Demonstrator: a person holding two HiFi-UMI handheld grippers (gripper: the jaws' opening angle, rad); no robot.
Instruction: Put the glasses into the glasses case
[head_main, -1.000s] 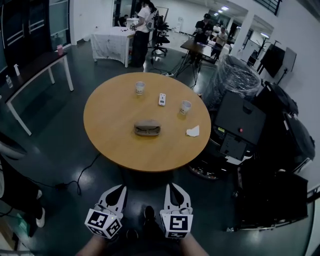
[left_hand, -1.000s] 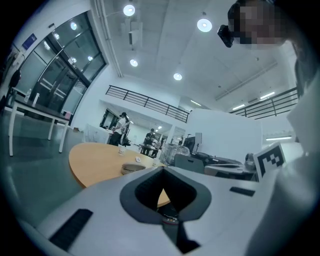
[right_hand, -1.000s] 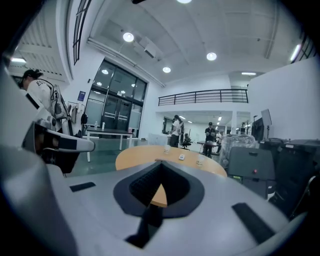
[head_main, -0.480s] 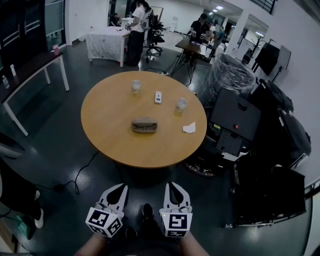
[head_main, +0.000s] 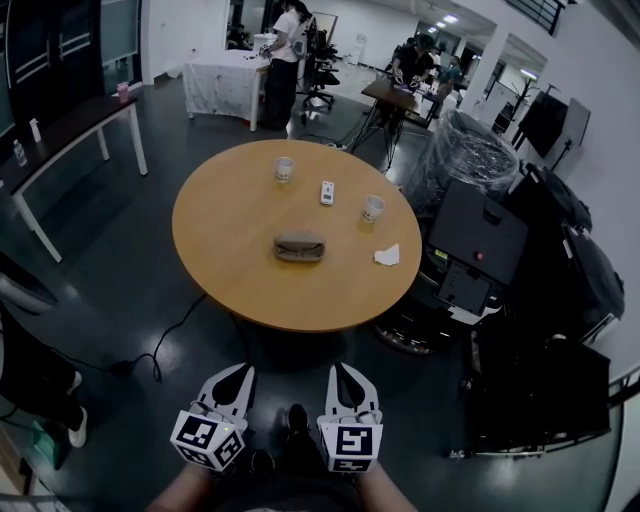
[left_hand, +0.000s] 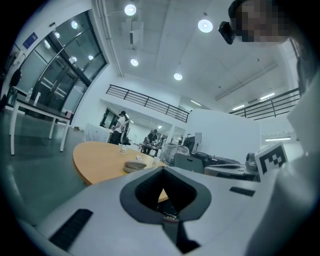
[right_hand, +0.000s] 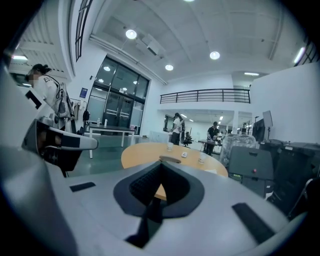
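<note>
Round wooden table (head_main: 240, 270) from above. A grey-brown oval glasses case (head_main: 299, 246) lies near its centre; whether it holds the glasses cannot be told. Beyond it stand two white paper cups, one left (head_main: 284, 168), one right (head_main: 372, 208), contents not visible, with a small white flat device (head_main: 327, 192) between them. A crumpled white tissue (head_main: 386, 256) lies to the right of the case. The left gripper (head_main: 240, 373) and right gripper (head_main: 340, 371), each bearing a cube with black-and-white square markers, are held well short of the table, jaws closed on nothing.
</note>
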